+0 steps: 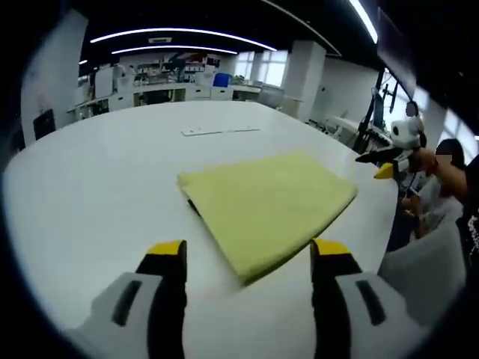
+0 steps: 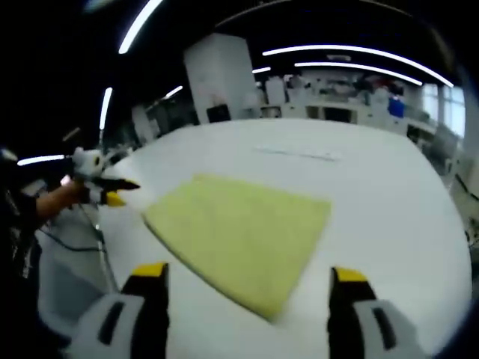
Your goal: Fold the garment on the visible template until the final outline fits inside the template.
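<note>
A yellow garment (image 1: 266, 206) lies folded into a flat, roughly four-sided shape on the white table (image 1: 105, 187). A short dark edge (image 1: 193, 206) shows under its left side. My left gripper (image 1: 249, 258) hovers open just short of the garment's near corner, nothing between its yellow-tipped fingers. Off the table's right edge, a hand holds the right gripper (image 1: 391, 158). In the right gripper view the garment (image 2: 239, 232) lies ahead, and my right gripper (image 2: 251, 277) stands open over its near edge. The left gripper (image 2: 101, 188) shows at the far left.
A thin pale strip (image 1: 221, 131) lies on the table beyond the garment, also seen in the right gripper view (image 2: 296, 153). The table's rounded edge (image 1: 378, 224) runs close to the garment's right. A person (image 1: 453, 187) stands there. Benches and shelves line the back.
</note>
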### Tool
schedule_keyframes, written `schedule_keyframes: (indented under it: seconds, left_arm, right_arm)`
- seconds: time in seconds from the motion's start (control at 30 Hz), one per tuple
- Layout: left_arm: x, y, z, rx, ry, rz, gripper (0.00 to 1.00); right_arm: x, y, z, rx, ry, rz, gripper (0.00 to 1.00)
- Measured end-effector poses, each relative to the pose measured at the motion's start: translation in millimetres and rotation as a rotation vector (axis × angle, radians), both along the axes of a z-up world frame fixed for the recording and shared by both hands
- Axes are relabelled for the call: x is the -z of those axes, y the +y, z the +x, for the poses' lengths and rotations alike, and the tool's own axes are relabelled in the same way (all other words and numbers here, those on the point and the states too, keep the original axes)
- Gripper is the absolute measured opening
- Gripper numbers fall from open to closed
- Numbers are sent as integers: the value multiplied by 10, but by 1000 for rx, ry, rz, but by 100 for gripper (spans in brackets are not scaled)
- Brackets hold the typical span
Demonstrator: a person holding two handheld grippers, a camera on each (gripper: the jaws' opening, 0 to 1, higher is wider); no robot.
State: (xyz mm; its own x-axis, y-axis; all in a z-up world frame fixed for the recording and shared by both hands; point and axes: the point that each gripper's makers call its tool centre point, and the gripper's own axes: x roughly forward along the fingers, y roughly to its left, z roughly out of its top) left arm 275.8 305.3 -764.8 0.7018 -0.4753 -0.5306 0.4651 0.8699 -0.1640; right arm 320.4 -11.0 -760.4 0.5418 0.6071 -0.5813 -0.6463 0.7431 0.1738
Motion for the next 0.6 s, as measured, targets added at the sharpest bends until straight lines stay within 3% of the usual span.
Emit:
schedule_keyframes:
  seconds: [0.13,0.27,0.43,0.6]
  left_arm:
    - [-75,45,6,2,-14,-1,80]
    - [-144,29,-18,8,-25,8,89]
    - [-197,8,-61,-6,-34,1,94]
    - [-134,4,-144,-17,-9,3,99]
  right_arm:
    - [-102,38,-18,-8,-11,-1,99]
    - [-186,64,-59,-8,-4,9,99]
    - [-261,88,-111,-7,-17,9,99]
    - [-326,120,-130,6,-32,5,99]
